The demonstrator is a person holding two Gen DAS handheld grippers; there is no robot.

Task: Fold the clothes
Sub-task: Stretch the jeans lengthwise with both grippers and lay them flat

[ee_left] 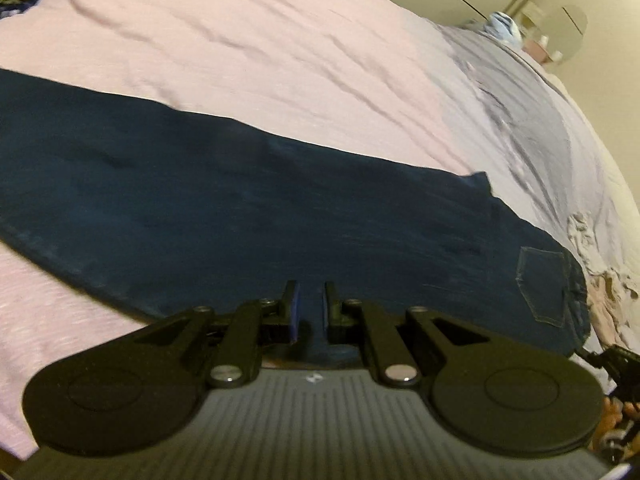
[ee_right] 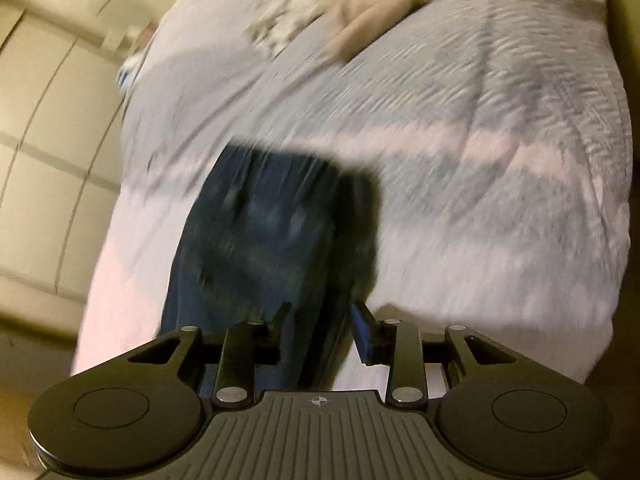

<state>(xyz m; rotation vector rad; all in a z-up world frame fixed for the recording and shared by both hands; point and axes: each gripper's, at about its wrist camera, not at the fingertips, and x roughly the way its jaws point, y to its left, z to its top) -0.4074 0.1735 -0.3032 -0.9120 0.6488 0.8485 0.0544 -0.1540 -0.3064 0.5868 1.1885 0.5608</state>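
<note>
1. Left wrist view: I see dark jeans [ee_left: 280, 208] flat across the pink bedsheet [ee_left: 240, 40]; my left gripper [ee_left: 311, 308] hovers narrowly parted, empty.
2. Cupboards [ee_right: 44, 140] line the wall.
3. Blurred right gripper [ee_right: 320, 320] straddles denim; grip unclear.

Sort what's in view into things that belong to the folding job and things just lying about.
Belongs to the job:
- dark blue denim jeans spread on the bed
- left tool
- right tool

Lying about:
- crumpled beige garment
- pale blue cloth at the far edge
- pink and lilac bedcover
</note>
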